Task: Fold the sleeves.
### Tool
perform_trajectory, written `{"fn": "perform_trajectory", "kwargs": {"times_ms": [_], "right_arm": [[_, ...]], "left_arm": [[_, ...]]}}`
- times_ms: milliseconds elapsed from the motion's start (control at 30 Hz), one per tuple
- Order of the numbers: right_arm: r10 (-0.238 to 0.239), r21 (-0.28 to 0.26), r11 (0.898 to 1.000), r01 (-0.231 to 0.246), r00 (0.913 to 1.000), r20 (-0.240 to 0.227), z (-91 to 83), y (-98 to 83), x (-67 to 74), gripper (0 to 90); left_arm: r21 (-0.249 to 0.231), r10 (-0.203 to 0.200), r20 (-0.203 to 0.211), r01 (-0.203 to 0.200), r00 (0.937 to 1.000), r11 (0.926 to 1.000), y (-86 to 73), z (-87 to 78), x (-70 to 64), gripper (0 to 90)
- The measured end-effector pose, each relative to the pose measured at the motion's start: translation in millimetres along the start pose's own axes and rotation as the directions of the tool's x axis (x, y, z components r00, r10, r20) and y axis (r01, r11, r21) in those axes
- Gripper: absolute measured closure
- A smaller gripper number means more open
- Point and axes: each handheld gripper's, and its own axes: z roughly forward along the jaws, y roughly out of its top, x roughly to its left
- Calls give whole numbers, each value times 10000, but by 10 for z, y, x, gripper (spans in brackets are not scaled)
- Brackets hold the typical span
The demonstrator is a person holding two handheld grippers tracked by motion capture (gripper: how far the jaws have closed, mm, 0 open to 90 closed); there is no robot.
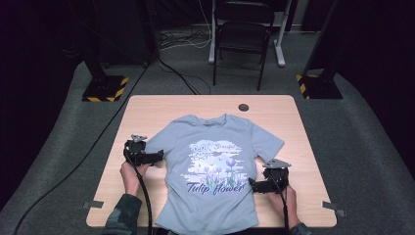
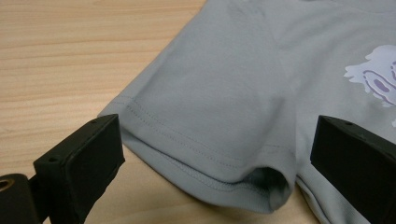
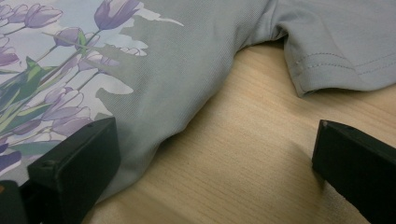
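A grey T-shirt [image 1: 210, 161] with a tulip print and the words "Tulip flower" lies flat, front up, on the wooden table [image 1: 274, 105]. My left gripper [image 1: 152, 157] is open at the shirt's left sleeve; its jaws straddle the sleeve hem [image 2: 205, 163] with nothing clamped. My right gripper [image 1: 255, 185] is open at the shirt's right side, under the right sleeve [image 3: 336, 56]. One of its jaws rests over the shirt's side edge [image 3: 154, 126], the other over bare wood.
A small dark round spot [image 1: 243, 107] sits near the table's far edge. Tape strips [image 1: 93, 204] mark the near corners. A folding chair [image 1: 243, 34] and stand bases [image 1: 105, 87] are on the carpet beyond the table.
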Motion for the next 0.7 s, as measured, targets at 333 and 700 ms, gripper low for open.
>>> {"fn": "perform_trajectory", "kwargs": {"times_ms": [333,700], "right_arm": [[5,-2,10000,-5,10000,-1,0,0,0,0],[-2,-3,10000,2,10000,-8,0,1,1,0]], "left_arm": [[141,-92,-54,92,9999,9999,84,61,75,20],[472,-457,-173,465,9988,9978,169,159,218,65]]}}
